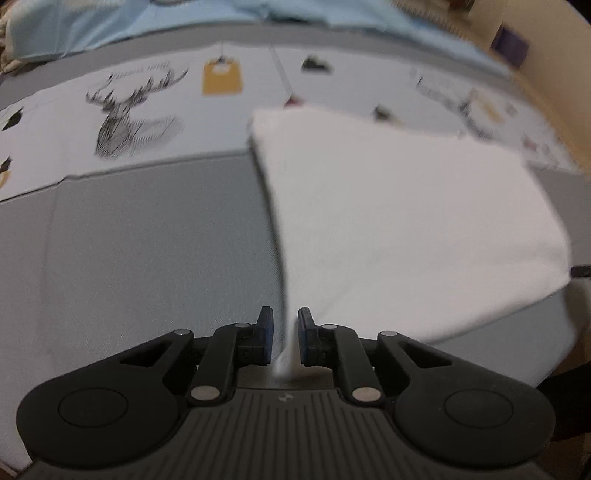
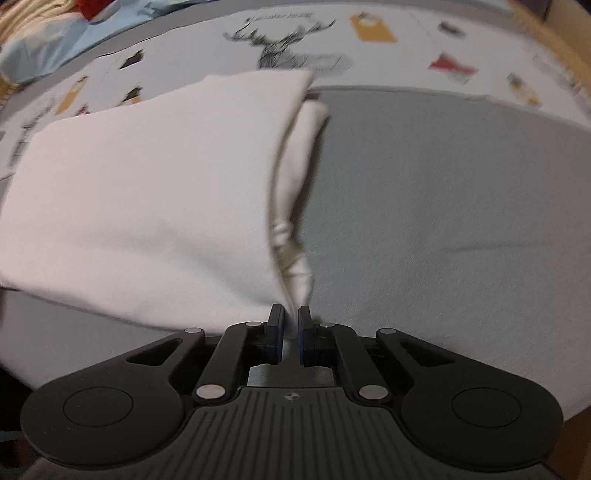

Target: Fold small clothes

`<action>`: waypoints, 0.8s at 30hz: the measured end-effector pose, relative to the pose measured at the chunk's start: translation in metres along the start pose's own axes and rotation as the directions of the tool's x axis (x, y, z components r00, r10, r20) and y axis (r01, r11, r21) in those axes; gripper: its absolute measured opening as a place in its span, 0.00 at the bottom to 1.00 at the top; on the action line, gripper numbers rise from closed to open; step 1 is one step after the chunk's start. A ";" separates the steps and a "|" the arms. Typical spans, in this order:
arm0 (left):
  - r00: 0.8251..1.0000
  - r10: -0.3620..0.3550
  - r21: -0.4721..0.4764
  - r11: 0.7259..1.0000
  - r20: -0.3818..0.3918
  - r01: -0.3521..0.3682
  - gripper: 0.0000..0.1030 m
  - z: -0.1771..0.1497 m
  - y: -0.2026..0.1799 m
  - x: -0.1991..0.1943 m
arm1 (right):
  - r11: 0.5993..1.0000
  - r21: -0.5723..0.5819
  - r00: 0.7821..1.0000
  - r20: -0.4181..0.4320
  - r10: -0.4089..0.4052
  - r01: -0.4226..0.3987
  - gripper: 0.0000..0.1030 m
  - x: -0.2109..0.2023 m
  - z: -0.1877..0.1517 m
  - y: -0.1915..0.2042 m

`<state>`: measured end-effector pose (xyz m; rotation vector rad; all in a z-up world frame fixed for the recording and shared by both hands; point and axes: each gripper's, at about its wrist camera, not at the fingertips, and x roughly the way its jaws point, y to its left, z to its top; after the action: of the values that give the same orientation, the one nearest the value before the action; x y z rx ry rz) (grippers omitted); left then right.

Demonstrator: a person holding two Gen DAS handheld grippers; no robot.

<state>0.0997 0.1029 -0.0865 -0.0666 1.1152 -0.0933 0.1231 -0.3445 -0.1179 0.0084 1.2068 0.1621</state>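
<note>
A white folded garment (image 1: 406, 221) lies on a grey sheet (image 1: 147, 251), its near edge raised off the surface. In the left wrist view my left gripper (image 1: 285, 325) stands at the garment's near left corner, its jaws narrow with the cloth's edge running between the blue pads. In the right wrist view the same garment (image 2: 147, 192) spreads to the left, with bunched layers along its right side. My right gripper (image 2: 291, 317) is shut on the garment's near right corner, where the gathered cloth runs down into the jaws.
Beyond the grey sheet (image 2: 443, 221) lies a white printed cloth with a deer drawing (image 1: 122, 122) (image 2: 284, 51) and small coloured motifs. Light blue bedding (image 1: 110, 22) is piled at the far side. A wooden edge (image 1: 546, 74) runs along the right.
</note>
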 end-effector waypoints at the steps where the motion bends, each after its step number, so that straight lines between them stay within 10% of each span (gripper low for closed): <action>1: 1.000 -0.019 0.003 1.000 0.010 0.019 0.13 0.001 -0.003 0.000 | 0.998 -0.017 0.998 0.022 -0.059 0.059 0.06 -0.003 0.000 0.002; 3: 0.999 -0.050 0.039 0.998 0.005 0.050 0.13 0.003 -0.011 0.005 | 0.993 -0.025 0.991 0.070 -0.110 0.112 0.07 -0.007 0.002 0.004; 7: 0.993 -0.006 0.131 0.991 -0.119 0.022 0.13 -0.004 -0.025 0.034 | 0.999 0.010 0.973 0.227 0.049 -0.053 0.08 -0.019 0.015 0.004; 13: 0.992 0.015 0.042 0.999 -0.124 -0.009 0.13 0.008 -0.015 0.037 | 0.992 -0.119 0.998 -0.040 -0.041 0.036 0.33 0.039 0.008 0.025; 18: 0.999 -0.041 0.043 0.998 -0.014 0.042 0.15 0.021 -0.021 0.025 | 0.998 -0.065 0.999 0.048 0.027 -0.023 0.35 0.024 0.015 0.022; 24: 0.983 0.063 0.112 0.993 -0.171 -0.044 0.27 0.013 -0.030 0.062 | 0.996 -0.064 0.998 -0.013 -0.069 0.068 0.44 0.036 0.015 0.023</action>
<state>0.1376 0.0662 -0.1329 0.0691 1.2840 -0.1123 0.1466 -0.3158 -0.1436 -0.0897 1.2149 0.1407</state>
